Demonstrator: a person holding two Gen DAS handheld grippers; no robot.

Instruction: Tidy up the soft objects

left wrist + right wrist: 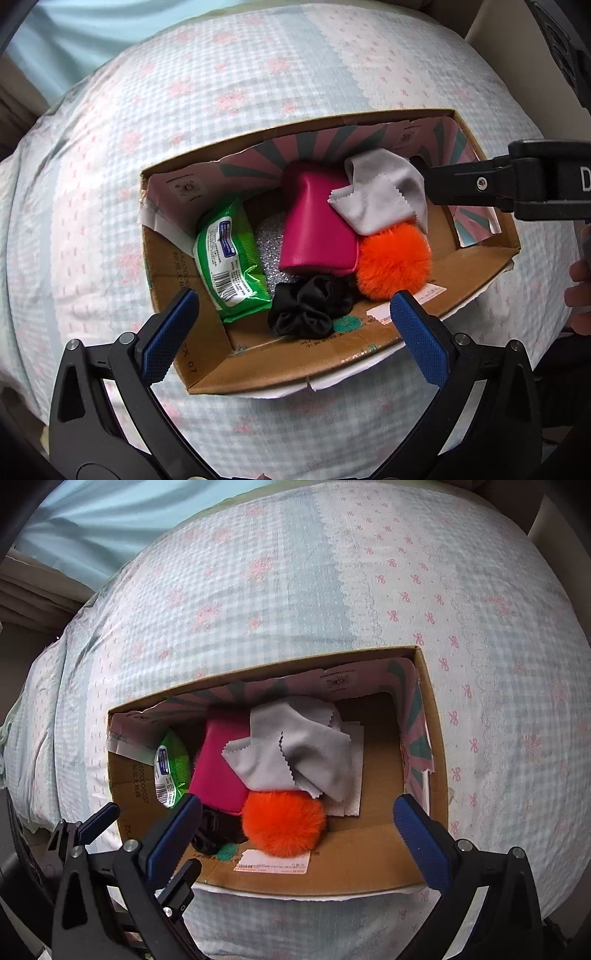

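Orange pompom (393, 260), magenta pouch (314, 225), grey cloth (384, 199), green wipes pack (231, 258), black scrunchie (306, 308)

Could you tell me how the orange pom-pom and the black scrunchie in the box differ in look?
The orange pom-pom is bright, fluffy and round like a ball; the black scrunchie is dark, smooth and gathered into shiny folds. The pom-pom looks bulkier, the scrunchie flatter and more spread out. The grey cloth overlaps the pom-pom's top, while nothing covers the scrunchie in the left wrist view. Both lie inside the cardboard box, side by side against the pink pouch.
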